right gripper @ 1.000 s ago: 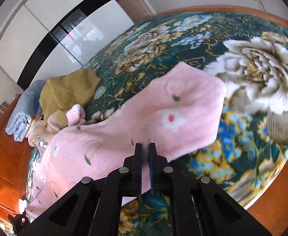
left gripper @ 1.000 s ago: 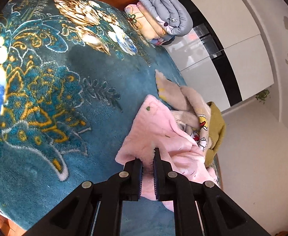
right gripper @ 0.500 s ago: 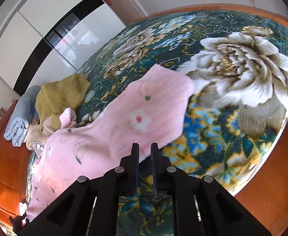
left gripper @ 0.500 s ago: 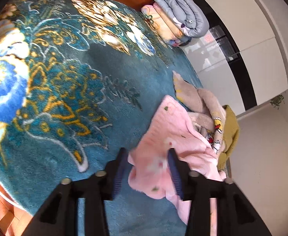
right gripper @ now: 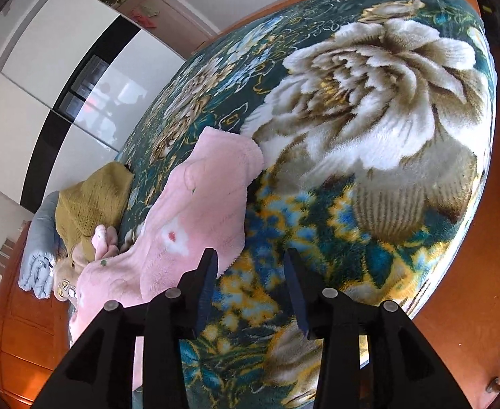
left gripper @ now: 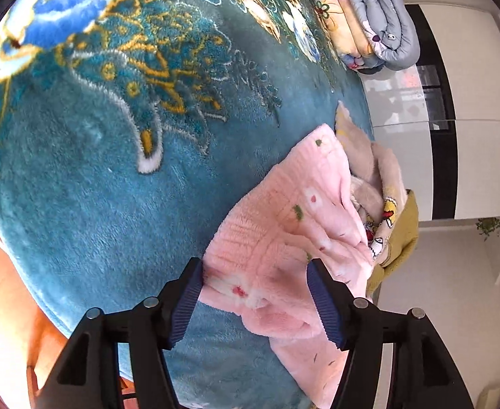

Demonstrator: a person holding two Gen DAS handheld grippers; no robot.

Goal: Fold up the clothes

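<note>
The left gripper (left gripper: 255,301) stands with its jaws spread wide, a fold of the one pink garment (left gripper: 284,238) lying loose between them. The right gripper (right gripper: 250,286) is likewise released, gaping over the floral blanket (right gripper: 369,129) just beside the garment's edge. The pink garment lies stretched across the blanket. Beyond it sit one mustard knit (right gripper: 93,201) and one beige printed piece (left gripper: 376,170). Only the left view shows the stack of folded quilts (left gripper: 369,20) clearly; only the right shows the big white flower.
</note>
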